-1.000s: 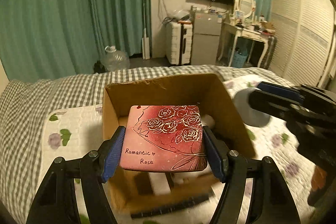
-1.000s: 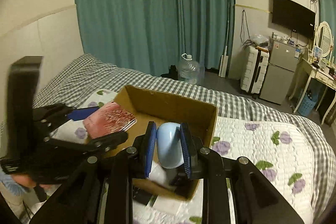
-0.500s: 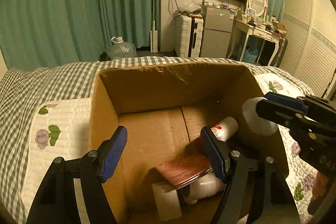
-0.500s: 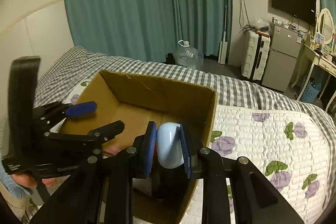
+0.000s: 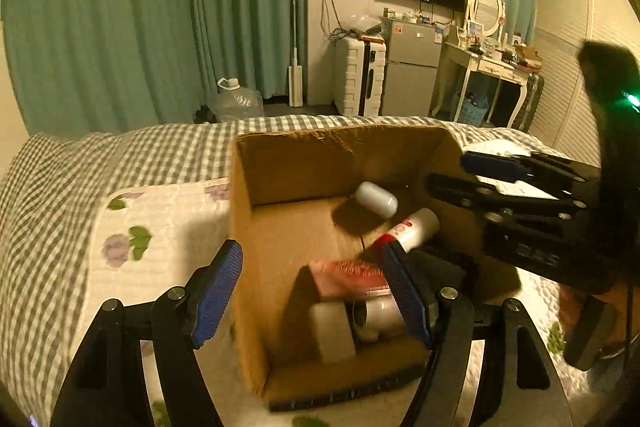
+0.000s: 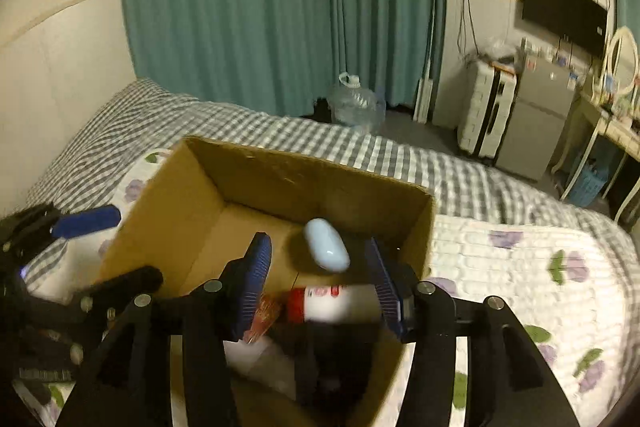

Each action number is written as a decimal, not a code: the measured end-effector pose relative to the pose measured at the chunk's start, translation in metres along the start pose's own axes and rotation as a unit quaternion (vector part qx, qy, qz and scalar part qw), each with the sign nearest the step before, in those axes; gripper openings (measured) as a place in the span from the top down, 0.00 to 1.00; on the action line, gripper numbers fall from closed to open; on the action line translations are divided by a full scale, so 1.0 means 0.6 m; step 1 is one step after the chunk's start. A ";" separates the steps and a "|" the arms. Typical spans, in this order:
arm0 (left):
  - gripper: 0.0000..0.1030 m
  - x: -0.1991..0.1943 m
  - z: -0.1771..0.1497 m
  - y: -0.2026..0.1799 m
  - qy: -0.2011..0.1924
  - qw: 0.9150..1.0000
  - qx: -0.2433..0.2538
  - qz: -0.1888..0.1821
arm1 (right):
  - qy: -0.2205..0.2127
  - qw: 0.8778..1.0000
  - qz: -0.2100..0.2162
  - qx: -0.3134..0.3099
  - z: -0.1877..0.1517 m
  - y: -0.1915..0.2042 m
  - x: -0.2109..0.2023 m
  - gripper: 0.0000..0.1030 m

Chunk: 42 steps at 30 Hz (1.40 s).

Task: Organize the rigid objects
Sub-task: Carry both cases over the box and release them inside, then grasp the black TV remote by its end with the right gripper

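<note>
Left tongs (image 5: pixel 314 291) spread wide, holding nothing, astride the left wall of the cardboard box (image 5: pixel 240 227) on the bed (image 5: pixel 60 187). Inside: red tin (image 5: pixel 348 277), red-and-white bottle (image 5: pixel 412 227), pale blue case (image 6: pixel 326 249). Right tongs (image 6: pixel 320 281) spread too, above the box, empty.

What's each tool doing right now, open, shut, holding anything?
Left tool: open, holding nothing, its tips at the cardboard box.
Right tool: open, holding nothing; the pale blue capsule-shaped object is between its fingers, untouched.
</note>
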<state>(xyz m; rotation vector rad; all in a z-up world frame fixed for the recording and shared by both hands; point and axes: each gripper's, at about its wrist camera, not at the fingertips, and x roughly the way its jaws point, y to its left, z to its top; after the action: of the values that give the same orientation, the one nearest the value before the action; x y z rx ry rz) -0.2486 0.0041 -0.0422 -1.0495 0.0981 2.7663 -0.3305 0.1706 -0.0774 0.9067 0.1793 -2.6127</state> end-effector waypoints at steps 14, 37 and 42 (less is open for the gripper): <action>0.26 -0.075 -0.172 0.050 0.048 0.996 -0.037 0.068 | 0.095 0.984 0.061 -0.137 -0.173 0.178 -0.046 0.51; 0.26 0.011 -0.248 0.114 0.111 0.986 -0.078 0.094 | 0.147 0.955 -0.029 -0.256 -0.229 0.225 0.119 0.46; 0.26 0.007 -0.249 0.112 0.111 0.986 -0.075 0.096 | 0.168 0.964 0.015 -0.204 -0.209 0.208 0.078 0.71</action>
<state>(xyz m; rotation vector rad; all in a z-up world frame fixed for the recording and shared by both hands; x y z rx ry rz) -0.1674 -0.0801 -0.1567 -1.4580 0.0212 2.8516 -0.2453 0.0709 -0.2048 1.1710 0.7548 -2.2458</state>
